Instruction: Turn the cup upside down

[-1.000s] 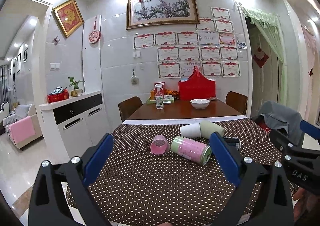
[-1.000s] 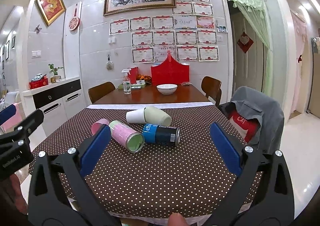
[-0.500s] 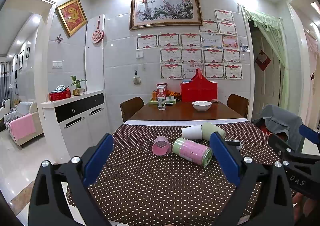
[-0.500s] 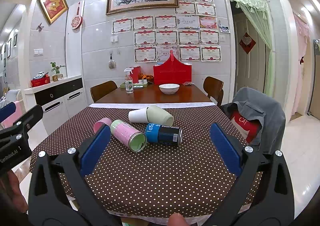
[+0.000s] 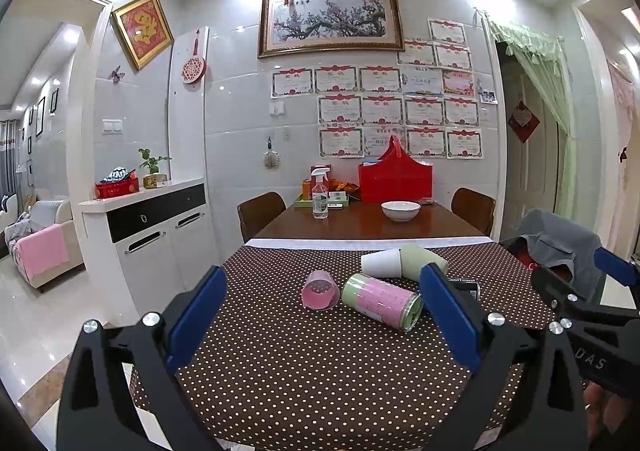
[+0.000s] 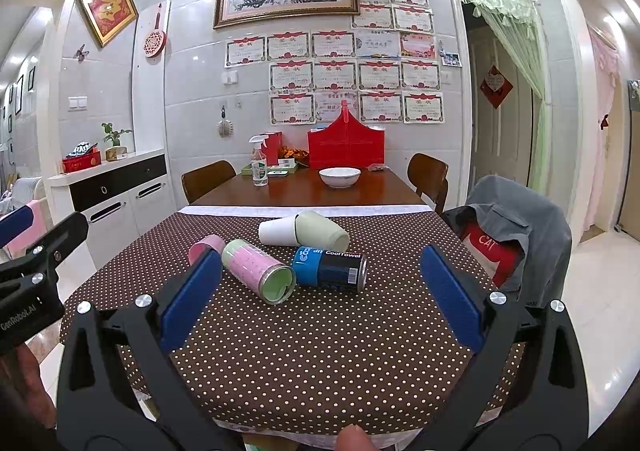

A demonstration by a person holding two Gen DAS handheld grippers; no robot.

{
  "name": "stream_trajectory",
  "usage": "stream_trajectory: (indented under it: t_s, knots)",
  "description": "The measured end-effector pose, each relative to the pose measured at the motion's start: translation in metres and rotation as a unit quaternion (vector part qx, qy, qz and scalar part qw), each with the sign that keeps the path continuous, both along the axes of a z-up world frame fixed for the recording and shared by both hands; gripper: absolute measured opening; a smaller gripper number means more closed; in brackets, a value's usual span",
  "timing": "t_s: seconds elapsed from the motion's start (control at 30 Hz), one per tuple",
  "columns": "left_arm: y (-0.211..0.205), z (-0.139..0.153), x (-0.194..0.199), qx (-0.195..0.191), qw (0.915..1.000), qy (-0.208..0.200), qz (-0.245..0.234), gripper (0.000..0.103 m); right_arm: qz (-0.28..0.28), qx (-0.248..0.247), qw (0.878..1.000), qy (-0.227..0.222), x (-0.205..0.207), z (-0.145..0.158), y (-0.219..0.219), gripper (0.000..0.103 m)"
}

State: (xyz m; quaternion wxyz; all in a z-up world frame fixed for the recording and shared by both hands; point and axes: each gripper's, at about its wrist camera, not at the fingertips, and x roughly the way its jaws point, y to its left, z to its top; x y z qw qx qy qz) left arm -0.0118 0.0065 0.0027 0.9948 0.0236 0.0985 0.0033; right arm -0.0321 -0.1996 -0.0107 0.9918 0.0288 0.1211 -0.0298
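Several cups lie on their sides on the brown dotted tablecloth [image 5: 320, 363]: a small pink cup [image 5: 320, 290], a pink-and-green tumbler [image 5: 382, 301], a white paper cup [image 5: 381, 263] tucked against a pale green cup [image 5: 424, 261]. In the right wrist view they show as the pink cup [image 6: 207, 245], the tumbler [image 6: 256, 271], the white cup [image 6: 277, 232] and the green cup [image 6: 322, 235]. My left gripper [image 5: 322, 325] is open and empty, short of the cups. My right gripper [image 6: 320, 301] is open and empty, just short of the tumbler.
A blue-and-black can [image 6: 330, 269] lies beside the tumbler. A white bowl [image 6: 340, 176], a spray bottle [image 6: 259, 167] and a red box [image 6: 346, 147] stand on the far wooden table. A chair with a grey jacket [image 6: 516, 227] is at the right, a white sideboard [image 5: 152, 227] at the left.
Both grippers have risen slightly and eased forward toward the cups. Both stay open; the cups have not moved.
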Motion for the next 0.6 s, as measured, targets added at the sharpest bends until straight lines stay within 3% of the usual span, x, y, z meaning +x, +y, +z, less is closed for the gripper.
stream_trajectory:
  t_s: [0.4,0.6]
  knots:
    - [-0.004,-0.003,0.004,-0.004,0.9999,0.010,-0.008,0.096,0.000,-0.001,1.000,0.000,0.002,0.001,0.001,0.097]
    - [-0.014,-0.005,0.026,0.012,0.9995,0.022,-0.020,0.096,0.002,-0.003,1.000,0.012,0.020,0.001,-0.006,0.097]
